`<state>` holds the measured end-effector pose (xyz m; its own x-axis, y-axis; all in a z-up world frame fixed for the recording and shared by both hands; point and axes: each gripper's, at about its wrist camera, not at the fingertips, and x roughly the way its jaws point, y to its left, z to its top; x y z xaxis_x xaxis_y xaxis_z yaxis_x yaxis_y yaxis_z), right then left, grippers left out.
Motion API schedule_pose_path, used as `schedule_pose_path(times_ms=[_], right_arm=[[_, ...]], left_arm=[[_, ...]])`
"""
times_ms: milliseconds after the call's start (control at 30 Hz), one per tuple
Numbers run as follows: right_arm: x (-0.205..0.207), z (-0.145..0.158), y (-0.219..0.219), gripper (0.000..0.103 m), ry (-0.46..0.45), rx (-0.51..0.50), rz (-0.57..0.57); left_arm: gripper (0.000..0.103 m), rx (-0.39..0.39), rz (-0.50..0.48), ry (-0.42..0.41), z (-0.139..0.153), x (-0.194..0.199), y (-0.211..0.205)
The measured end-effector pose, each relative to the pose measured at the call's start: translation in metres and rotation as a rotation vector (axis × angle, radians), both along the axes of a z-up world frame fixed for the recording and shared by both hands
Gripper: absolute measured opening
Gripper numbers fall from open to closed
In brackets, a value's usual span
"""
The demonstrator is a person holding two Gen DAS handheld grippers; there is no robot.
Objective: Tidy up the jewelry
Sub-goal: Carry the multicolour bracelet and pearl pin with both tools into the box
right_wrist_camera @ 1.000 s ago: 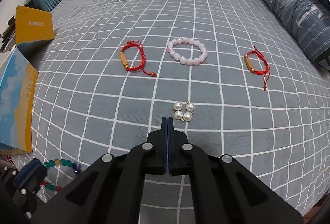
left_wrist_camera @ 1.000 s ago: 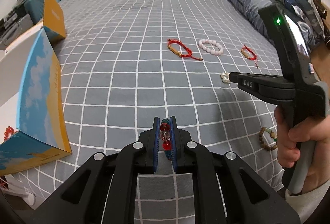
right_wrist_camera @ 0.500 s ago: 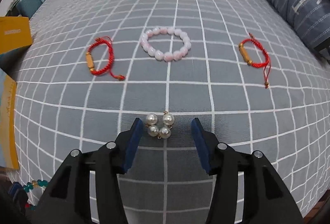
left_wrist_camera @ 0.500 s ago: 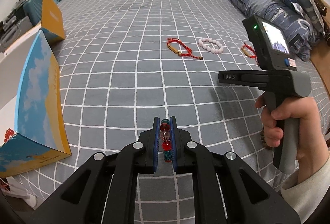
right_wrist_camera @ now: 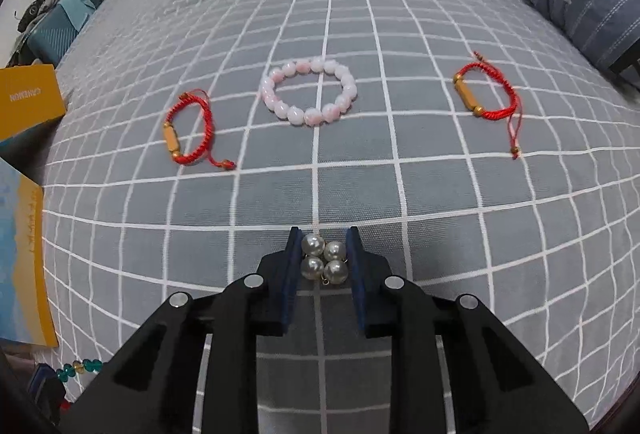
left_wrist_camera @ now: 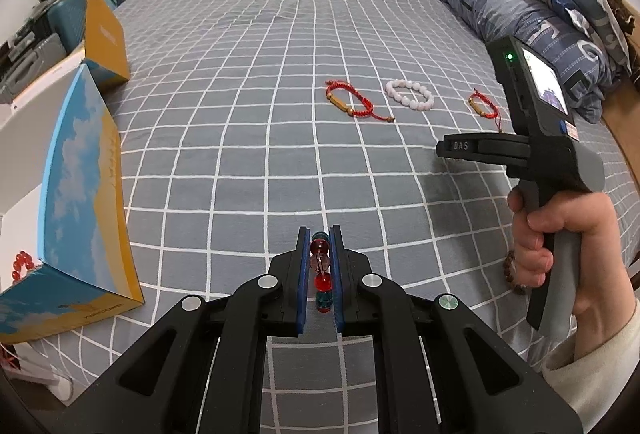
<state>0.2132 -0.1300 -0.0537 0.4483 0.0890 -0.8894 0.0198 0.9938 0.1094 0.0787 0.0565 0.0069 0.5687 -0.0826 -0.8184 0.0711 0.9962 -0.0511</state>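
My left gripper (left_wrist_camera: pixel 319 240) is shut on a bracelet of red and teal glass beads (left_wrist_camera: pixel 321 276), held over the grey checked bedspread (left_wrist_camera: pixel 248 138). My right gripper (right_wrist_camera: pixel 324 236) has its jaws closed in around a cluster of pearl earrings (right_wrist_camera: pixel 325 261) that lies on the bedspread; the pads sit against the pearls. Further off lie a red cord bracelet (right_wrist_camera: pixel 188 136), a pink bead bracelet (right_wrist_camera: pixel 310 94) and a second red cord bracelet (right_wrist_camera: pixel 486 92). The right gripper also shows in the left wrist view (left_wrist_camera: pixel 448 148).
An open blue and yellow box (left_wrist_camera: pixel 80 194) stands at the left bed edge, with a red bead bracelet (left_wrist_camera: pixel 22 264) inside. A brown bead bracelet (left_wrist_camera: pixel 512 274) lies behind the right hand. A folded blue duvet (left_wrist_camera: pixel 520 18) lies at the right.
The right gripper opened, moved down over the pearl earrings and has closed in on them. The left gripper has kept hold of the glass bead bracelet with little movement.
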Motion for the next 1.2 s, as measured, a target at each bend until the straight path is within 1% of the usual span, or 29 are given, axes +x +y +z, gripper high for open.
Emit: schedule_pose_path(times_ms=[367, 633, 767, 833, 1000, 1100, 1200], right_arm=[[-0.039, 0.049, 0.018, 0.022, -0.118, -0.009, 0.036], [-0.066, 0.081, 0.04, 0.022, -0.191, -0.022, 0.057], [-0.074, 0.093, 0.058, 0.022, -0.214, -0.025, 0.075], [-0.076, 0.097, 0.066, 0.022, -0.222, -0.034, 0.09], [-0.081, 0.112, 0.094, 0.022, -0.244, -0.028, 0.132], [-0.081, 0.122, 0.118, 0.022, -0.255, -0.023, 0.159], [-0.083, 0.133, 0.154, 0.022, -0.274, -0.021, 0.202]], left_arm=[[0.009, -0.007, 0.017, -0.064, 0.032, -0.006, 0.007], [0.009, -0.009, 0.055, -0.107, 0.055, -0.011, 0.031], [0.009, -0.015, 0.07, -0.14, 0.074, -0.013, 0.046], [0.009, -0.012, 0.087, -0.16, 0.084, -0.013, 0.055], [0.009, -0.005, 0.172, -0.217, 0.108, -0.022, 0.094], [0.009, -0.015, 0.227, -0.237, 0.121, -0.029, 0.125], [0.009, -0.02, 0.292, -0.253, 0.13, -0.039, 0.16]])
